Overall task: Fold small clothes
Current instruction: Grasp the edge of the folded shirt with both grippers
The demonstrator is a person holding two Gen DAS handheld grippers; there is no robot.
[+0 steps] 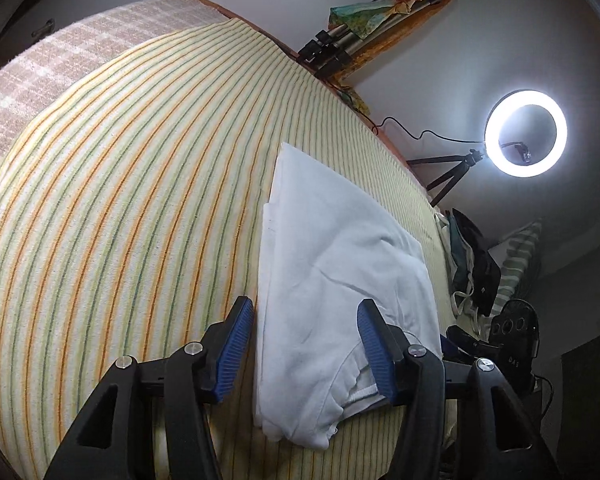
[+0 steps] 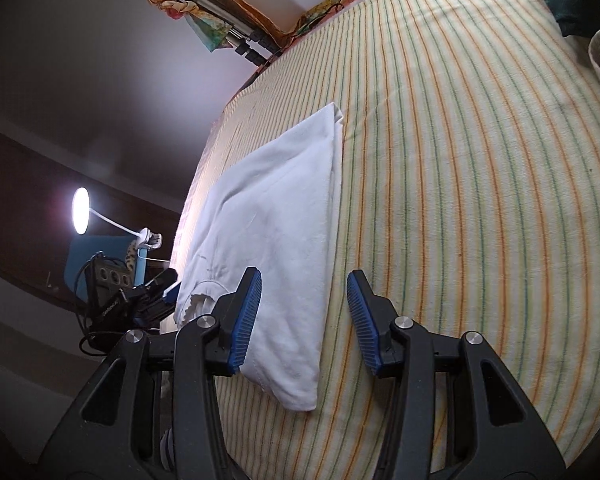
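Observation:
A white garment [image 1: 340, 280] lies folded lengthwise into a long strip on the striped bedspread [image 1: 120, 200]. My left gripper [image 1: 304, 344] is open, its jaws on either side of the garment's near end, empty. In the right wrist view the same white garment [image 2: 276, 232] lies on the bedspread [image 2: 480, 200]. My right gripper [image 2: 304, 320] is open above the garment's near corner, holding nothing. The other gripper [image 2: 140, 300] shows at the garment's collar end.
A ring light on a tripod [image 1: 526, 133] stands beyond the bed edge. A pile of dark and light clothes [image 1: 472, 264] lies at the right. A desk lamp [image 2: 81, 210] and a blue chair [image 2: 100, 256] stand beside the bed. Tripod legs [image 1: 340, 48] rest at the far edge.

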